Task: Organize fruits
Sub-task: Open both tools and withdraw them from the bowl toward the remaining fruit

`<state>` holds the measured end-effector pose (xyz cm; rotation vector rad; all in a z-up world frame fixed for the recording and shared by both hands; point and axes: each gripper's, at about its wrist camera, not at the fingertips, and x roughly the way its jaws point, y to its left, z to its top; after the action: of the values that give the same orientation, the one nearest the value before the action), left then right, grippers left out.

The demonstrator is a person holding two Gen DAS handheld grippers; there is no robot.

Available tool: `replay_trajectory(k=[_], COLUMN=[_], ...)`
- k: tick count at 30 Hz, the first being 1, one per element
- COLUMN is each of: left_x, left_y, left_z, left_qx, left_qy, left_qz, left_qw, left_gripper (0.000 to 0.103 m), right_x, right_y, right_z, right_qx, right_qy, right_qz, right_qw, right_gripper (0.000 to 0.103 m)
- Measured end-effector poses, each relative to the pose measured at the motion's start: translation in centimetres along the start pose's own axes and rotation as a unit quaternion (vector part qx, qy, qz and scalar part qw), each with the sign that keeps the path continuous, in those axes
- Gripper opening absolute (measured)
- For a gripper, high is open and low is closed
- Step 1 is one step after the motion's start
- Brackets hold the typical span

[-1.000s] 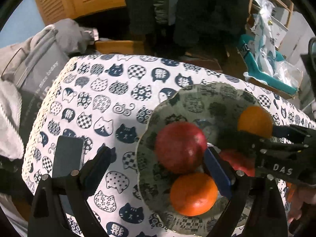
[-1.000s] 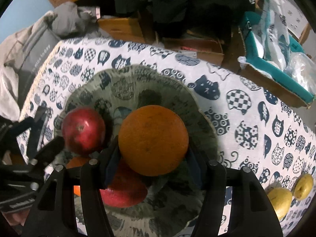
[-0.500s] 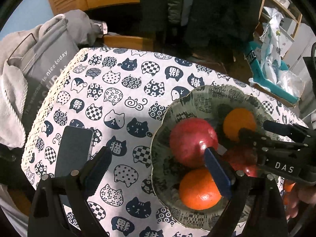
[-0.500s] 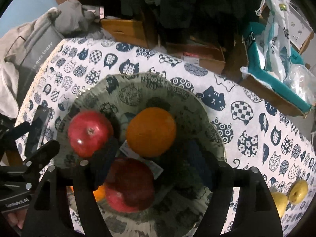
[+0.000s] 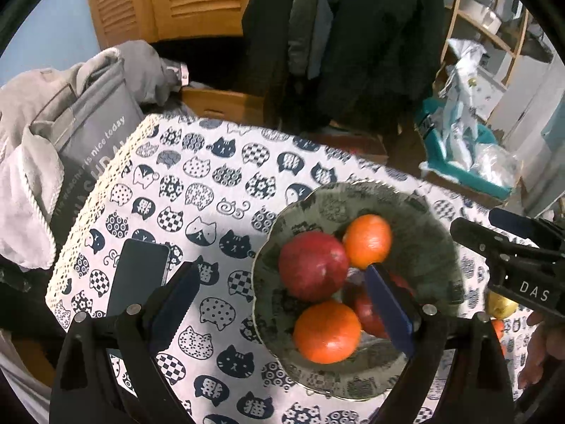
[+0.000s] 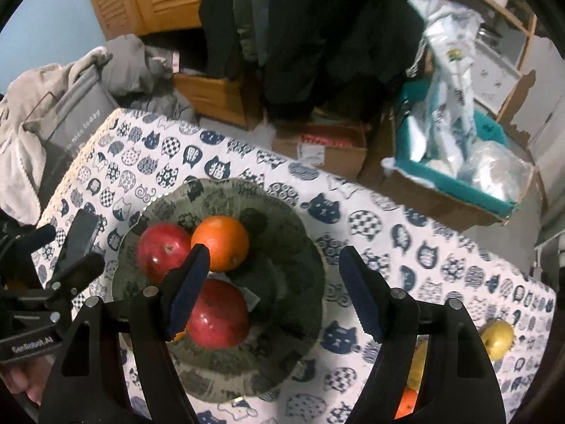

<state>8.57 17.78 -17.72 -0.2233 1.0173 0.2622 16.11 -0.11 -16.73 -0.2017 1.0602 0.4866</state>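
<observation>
1. Since a second ago, the orange (image 6: 220, 243) that sat between my right gripper's (image 6: 273, 291) pads lies free in the plate, and both of my tools stand higher over the table, so more of the cat-print tablecloth (image 5: 197, 190) shows.
2. My left gripper (image 5: 282, 312) has its jaws wide apart with nothing between them. It hangs over the cloth and the plate's near-left rim, with a dark phone (image 5: 139, 275) lying flat on the cloth by its left finger.
3. My right gripper's jaws are parted and empty, poised above the plate.
4. Step in hand, as I judge it: a drop-off just finished, and I am lifting clear to fetch the next piece.
5. The patterned plate (image 6: 282, 349) holds four fruits bunched to its left: a red apple (image 6: 163, 251) touching the orange, a second red apple (image 6: 218, 319) nearer me, and another orange (image 5: 326, 332) largely hidden behind my left finger in the right view.
6. Loose fruit is still out on the cloth to the right: a yellow pear-like fruit (image 6: 498, 338), a second yellow one and an orange piece, both half hidden by my right finger.
7. Next I should swing right, come down over one of those, close on it and carry it back to the plate's bare right side.
8. Beyond the table, a teal-lined cardboard box (image 6: 455, 190) holds plastic bags, not fruit.
</observation>
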Motion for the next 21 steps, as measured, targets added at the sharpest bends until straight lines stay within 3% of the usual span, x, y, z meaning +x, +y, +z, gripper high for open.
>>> replay_trajectory(k=[16,21], left_x=[-10.7,-13.2], left_y=[-4.0,-5.0], left_z=[-0.5,-0.5], left_qx=[0.053,0.063], left_qy=[-0.112,-0.134], left_qz=[-0.013,-0.027], left_qw=[0.9922,0.9886], left_gripper=[0.095,0.095], right_x=[-11.3,-14.6], right_y=[-2.8,-3.4], right_z=[-1.5,-2.6], right_qx=[0.016,0.013], right_qy=[-0.098,-0.125], right_qz=[-0.021,-0.039], right_qw=[0.995,0.991], right_gripper=[0.077,0.082])
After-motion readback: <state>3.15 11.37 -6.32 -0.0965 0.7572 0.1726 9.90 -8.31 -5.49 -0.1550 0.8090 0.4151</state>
